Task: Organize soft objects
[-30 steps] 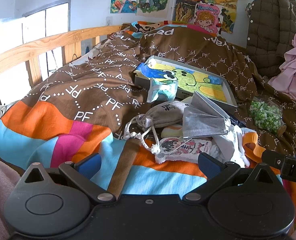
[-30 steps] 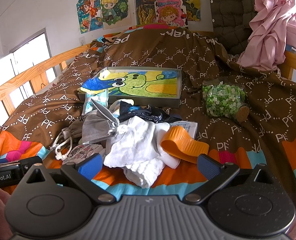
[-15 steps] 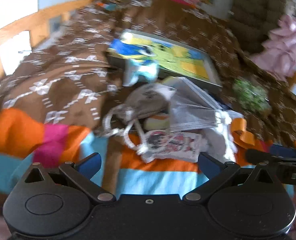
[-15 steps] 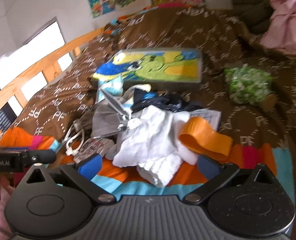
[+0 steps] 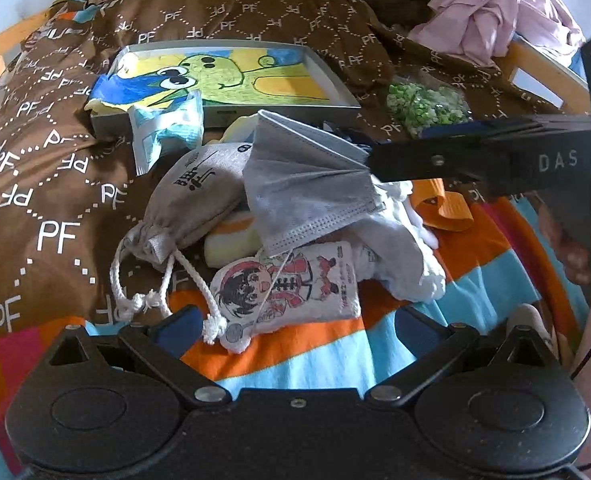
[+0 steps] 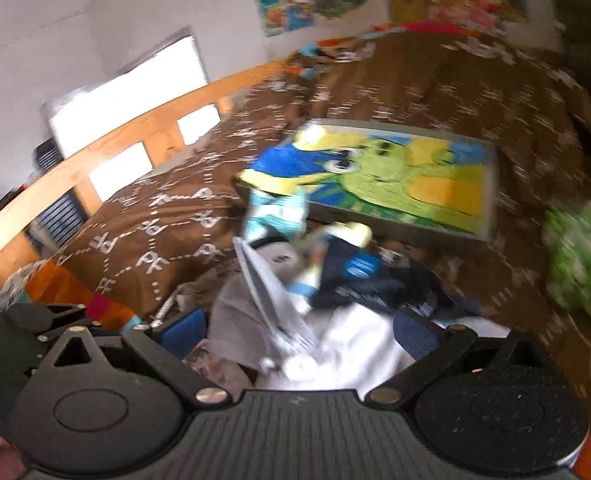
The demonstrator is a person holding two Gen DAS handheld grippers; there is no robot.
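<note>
My right tongs (image 6: 299,328) are spread over the grey face mask (image 5: 307,188) atop the pile on the bed (image 5: 55,168), blurred but seemingly unclenched; I'd pinch only its fold. Left tongs (image 5: 291,320) hang released.

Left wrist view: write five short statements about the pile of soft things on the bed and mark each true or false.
1. The grey face mask lies on top of the pile. True.
2. The grey drawstring pouch lies inside the tray. False: it lies on the bedspread, in front of the tray.
3. The left gripper is open, with the cartoon-print pouch just ahead of it. True.
4. The bag of green pieces lies left of the tray. False: it lies to the tray's right.
5. The right gripper holds the orange band. False: its tip is at the mask's edge, and the band lies free below it.
</note>
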